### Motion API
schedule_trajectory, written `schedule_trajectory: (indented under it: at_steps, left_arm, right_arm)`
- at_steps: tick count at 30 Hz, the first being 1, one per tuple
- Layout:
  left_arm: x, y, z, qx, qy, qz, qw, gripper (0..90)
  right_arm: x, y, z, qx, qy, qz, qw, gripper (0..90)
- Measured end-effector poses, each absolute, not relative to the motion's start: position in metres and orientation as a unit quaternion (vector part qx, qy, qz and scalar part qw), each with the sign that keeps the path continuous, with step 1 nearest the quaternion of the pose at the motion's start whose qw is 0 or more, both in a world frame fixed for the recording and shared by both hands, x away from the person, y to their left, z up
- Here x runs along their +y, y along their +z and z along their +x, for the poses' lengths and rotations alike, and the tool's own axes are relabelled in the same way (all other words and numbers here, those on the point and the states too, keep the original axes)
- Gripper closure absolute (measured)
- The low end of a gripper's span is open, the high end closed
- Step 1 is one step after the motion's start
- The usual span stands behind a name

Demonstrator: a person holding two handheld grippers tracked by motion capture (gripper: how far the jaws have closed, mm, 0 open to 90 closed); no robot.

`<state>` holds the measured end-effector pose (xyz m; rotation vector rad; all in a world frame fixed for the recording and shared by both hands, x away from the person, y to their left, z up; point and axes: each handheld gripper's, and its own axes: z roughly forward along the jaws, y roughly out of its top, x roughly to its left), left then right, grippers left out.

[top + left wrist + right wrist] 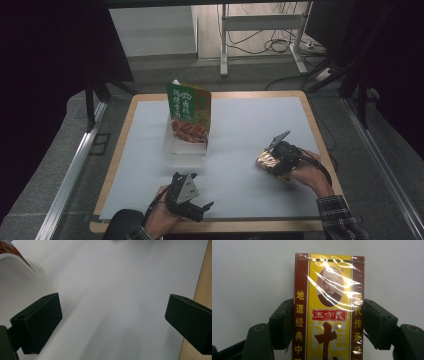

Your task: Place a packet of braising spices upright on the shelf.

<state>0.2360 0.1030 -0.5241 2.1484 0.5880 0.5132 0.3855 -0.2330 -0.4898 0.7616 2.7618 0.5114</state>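
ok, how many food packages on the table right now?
2. A green pouch stands in a clear bin at the far left; a yellow box is clamped in the right tongs near the right edge. Any others inside the bin would be hidden.

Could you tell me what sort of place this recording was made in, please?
Probably a lab or recording workspace, not a home: a white-topped table ringed by dark curtains, loose cables on the floor, and metal stand legs behind.

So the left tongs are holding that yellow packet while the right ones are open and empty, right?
No, swapped: the right tongs clamp the yellow packet, as the right gripper view shows, and the left tongs are open and empty in the left gripper view.
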Motion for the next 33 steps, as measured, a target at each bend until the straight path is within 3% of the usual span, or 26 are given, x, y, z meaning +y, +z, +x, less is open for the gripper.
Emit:
schedule_trajectory:
  at_steps: [13,33]
  left_arm:
    - [0.102,-0.525,0.237,0.235,0.206,0.856,0.412,0.8]
    - [0.102,-0.526,0.237,0.231,0.206,0.859,0.407,0.9]
  right_arm:
    - [-0.228,-0.484,0.391,0.942,0.16,0.275,0.103,24.9]
    - [-0.197,-0.49,0.41,0.955,0.073,0.274,0.085,30.9]
